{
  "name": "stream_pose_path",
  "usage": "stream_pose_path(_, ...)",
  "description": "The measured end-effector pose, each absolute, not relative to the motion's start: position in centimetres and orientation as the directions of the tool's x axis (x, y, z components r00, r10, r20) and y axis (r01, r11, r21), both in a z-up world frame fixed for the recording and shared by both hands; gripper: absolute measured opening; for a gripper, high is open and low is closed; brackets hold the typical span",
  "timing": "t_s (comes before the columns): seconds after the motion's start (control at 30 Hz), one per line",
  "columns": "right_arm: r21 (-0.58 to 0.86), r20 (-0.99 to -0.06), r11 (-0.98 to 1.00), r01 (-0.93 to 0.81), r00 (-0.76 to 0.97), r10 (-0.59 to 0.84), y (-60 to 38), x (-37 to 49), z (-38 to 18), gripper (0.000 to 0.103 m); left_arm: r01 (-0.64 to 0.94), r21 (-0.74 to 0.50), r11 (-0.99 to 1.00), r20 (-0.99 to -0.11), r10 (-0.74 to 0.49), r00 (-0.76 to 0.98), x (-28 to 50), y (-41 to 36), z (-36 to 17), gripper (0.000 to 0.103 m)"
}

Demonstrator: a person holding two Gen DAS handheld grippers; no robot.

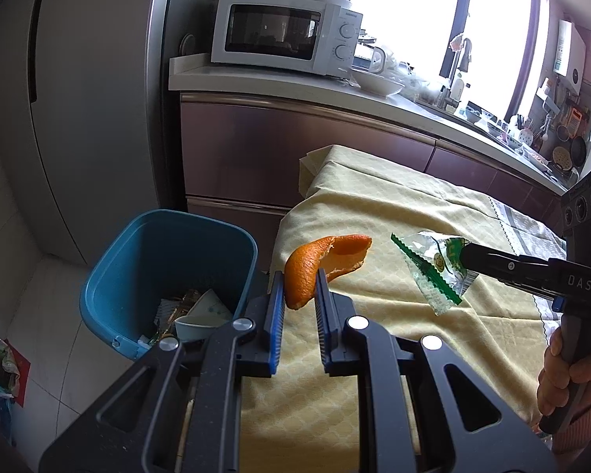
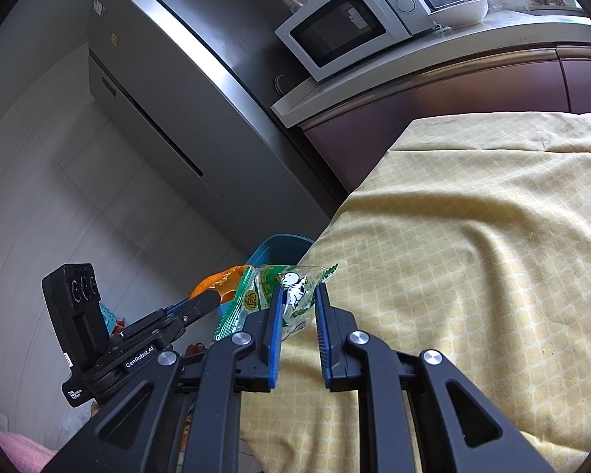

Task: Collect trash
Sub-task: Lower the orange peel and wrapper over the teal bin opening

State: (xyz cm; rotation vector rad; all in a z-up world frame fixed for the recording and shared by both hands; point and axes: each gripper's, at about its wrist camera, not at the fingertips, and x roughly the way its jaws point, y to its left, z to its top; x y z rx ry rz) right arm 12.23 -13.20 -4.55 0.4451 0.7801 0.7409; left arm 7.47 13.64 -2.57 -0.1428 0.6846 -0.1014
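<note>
Two pieces of trash are in my claws, both lifted off the yellow tablecloth [image 1: 394,213] that covers the counter. My left claw [image 1: 300,291] is narrowed onto a curled orange peel [image 1: 315,264], its blue pads pinching the lower end while the rest of the peel arches up and to the right, above the counter's left edge. My right claw [image 2: 298,302] is clamped on a clear snack wrapper [image 2: 274,287] with green zigzag edges and a small cartoon dog printed on it; the wrapper sticks out ahead of the pads and to their left, also near that left edge. From the left wrist I see the right claw coming in from the right with the wrapper hanging off its tip, and a hand [image 1: 563,374] gripping its handle. A blue trash bin [image 1: 169,260] stands on the floor just beside the counter's left edge, below my left claw, already holding a paper cup [image 1: 201,321] and other scraps. A white microwave [image 1: 283,33] sits on the kitchen worktop beyond, beside a grey refrigerator [image 2: 169,90].
</note>
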Motion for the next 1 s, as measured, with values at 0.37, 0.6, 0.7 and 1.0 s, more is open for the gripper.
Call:
stream_pose_path(0.37, 0.61, -0.471, 0.661, -0.438, 0.47, 0.746, -12.4, 12.7, -4.5, 0.015, 0.025, -0.165, 0.986, -0.622, -0.124, 0.773, 7.4, 14.7, -2.6, 0.015)
stream_pose_path(0.6, 0.612, -0.469, 0.652, -0.447, 0.459, 0.755, -11.9, 13.0, -4.7, 0.015, 0.008, -0.165, 0.986, -0.623, -0.11, 0.774, 7.3, 15.3, -2.7, 0.015)
stream_pose_path(0.7, 0.613, -0.472, 0.65, -0.45, 0.452, 0.757, -11.6, 13.2, -4.7, 0.015, 0.002, -0.164, 0.987, -0.623, -0.105, 0.775, 7.3, 15.6, -2.7, 0.015)
stream_pose_path(1.0, 0.611, -0.475, 0.642, -0.464, 0.433, 0.766, -10.7, 13.7, -4.7, 0.015, -0.017, -0.159, 0.987, -0.622, -0.087, 0.778, 7.4, 16.4, -2.7, 0.015)
